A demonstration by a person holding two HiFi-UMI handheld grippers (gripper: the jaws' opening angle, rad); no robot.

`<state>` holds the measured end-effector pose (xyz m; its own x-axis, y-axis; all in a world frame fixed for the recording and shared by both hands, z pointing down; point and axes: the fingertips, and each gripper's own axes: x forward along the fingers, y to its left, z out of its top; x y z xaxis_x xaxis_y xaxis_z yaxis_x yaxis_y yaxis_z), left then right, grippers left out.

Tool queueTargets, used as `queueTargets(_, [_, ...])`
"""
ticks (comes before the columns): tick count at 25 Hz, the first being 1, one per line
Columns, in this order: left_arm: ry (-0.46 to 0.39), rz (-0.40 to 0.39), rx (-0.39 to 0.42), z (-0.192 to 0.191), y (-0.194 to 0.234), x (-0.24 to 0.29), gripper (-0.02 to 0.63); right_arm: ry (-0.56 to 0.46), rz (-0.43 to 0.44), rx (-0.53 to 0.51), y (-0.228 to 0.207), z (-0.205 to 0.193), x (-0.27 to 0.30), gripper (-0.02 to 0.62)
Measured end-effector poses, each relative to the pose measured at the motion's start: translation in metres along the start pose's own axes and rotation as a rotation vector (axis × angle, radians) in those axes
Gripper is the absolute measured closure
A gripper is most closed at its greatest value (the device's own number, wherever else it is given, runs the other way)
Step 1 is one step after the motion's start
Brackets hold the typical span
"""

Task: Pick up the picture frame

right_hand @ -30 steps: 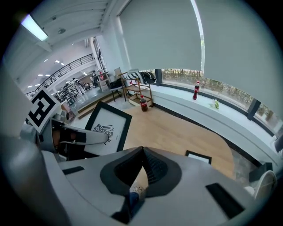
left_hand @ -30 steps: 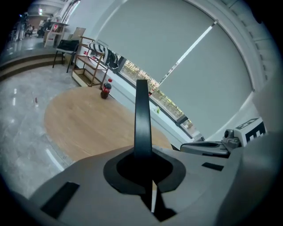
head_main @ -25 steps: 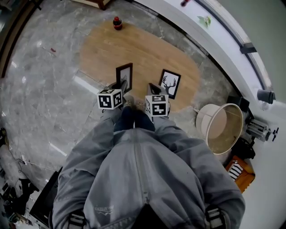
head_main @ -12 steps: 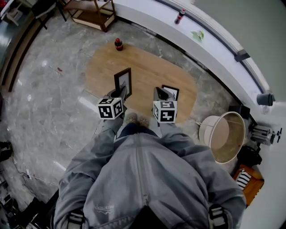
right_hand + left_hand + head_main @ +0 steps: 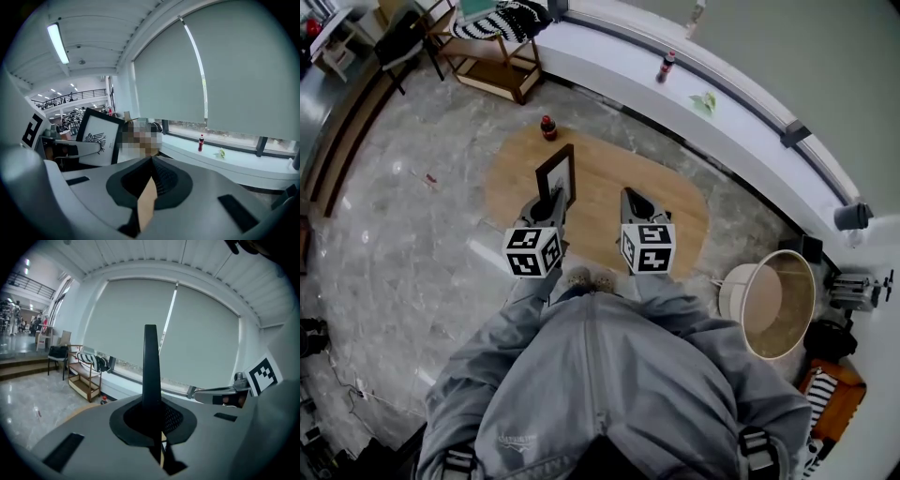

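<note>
My left gripper is shut on the lower edge of a black picture frame and holds it upright above the oval wooden board. In the left gripper view that frame rises edge-on from between the closed jaws. The right gripper view shows its face, a bird print. My right gripper is shut on a second frame. Only its tan back edge shows between the jaws, and the head view hides it behind the gripper.
A cola bottle stands at the far end of the wooden board. A second bottle sits on the white window ledge. A large lampshade lies at the right, and a wooden rack stands at the back left.
Both grippers have risen with the frames, which stood on the wooden board a second ago. The right frame's deer print has gone out of sight behind the gripper.
</note>
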<state>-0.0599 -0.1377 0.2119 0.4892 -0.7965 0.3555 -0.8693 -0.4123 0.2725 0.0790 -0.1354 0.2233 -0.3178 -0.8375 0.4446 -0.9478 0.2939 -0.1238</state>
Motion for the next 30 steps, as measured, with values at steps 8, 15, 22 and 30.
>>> queueTargets(8, [-0.177,0.008,0.084,0.066,-0.023,-0.032,0.581,-0.182,-0.011,-0.011,0.002,0.064,-0.046,0.565])
queueTargets(15, [-0.289,0.008,0.182,0.105,-0.052,-0.051,0.581,-0.318,-0.048,-0.081,-0.003,0.107,-0.085,0.565])
queueTargets(22, [-0.314,-0.013,0.194,0.108,-0.071,-0.055,0.581,-0.392,-0.042,-0.144,0.009,0.121,-0.103,0.565])
queueTargets(30, [-0.311,-0.025,0.205,0.104,-0.070,-0.053,0.581,-0.372,-0.038,-0.158,0.012,0.115,-0.097,0.565])
